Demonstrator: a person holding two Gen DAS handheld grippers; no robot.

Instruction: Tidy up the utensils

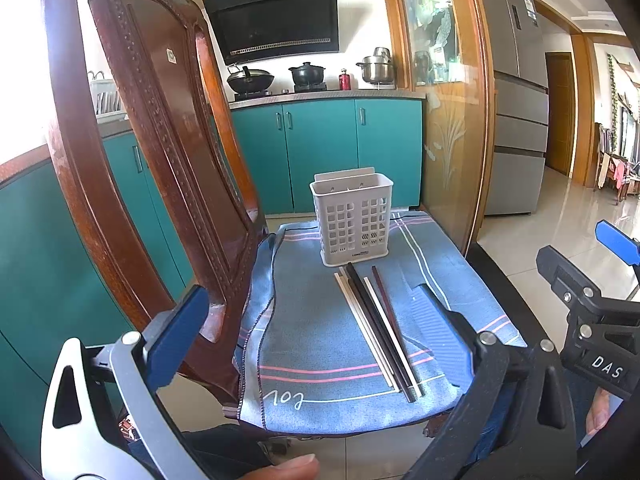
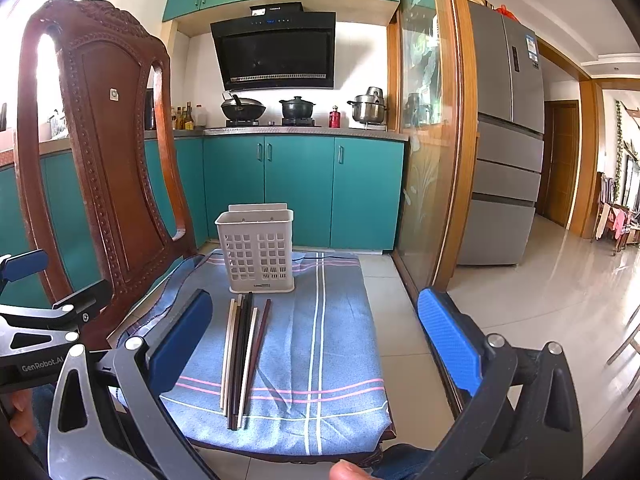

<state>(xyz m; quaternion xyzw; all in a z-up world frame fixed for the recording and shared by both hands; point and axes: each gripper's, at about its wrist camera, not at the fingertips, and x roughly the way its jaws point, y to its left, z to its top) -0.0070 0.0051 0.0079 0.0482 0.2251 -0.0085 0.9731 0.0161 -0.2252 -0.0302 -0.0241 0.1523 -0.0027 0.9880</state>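
Holder [image 1: 352, 218] interior unreadable; chair back [image 1: 132, 128] cut off by edge.

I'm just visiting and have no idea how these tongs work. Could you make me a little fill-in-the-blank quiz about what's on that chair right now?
1. The chopsticks lie flat on a blue ____ spread over the chair seat.
2. The white slotted holder stands ____ the chopsticks, toward the kitchen cabinets.
3. Both the left tongs and the right tongs are ____, holding nothing.
4. The number of chopsticks inside the holder so far is ____.

Missing words: cloth; behind; open; zero
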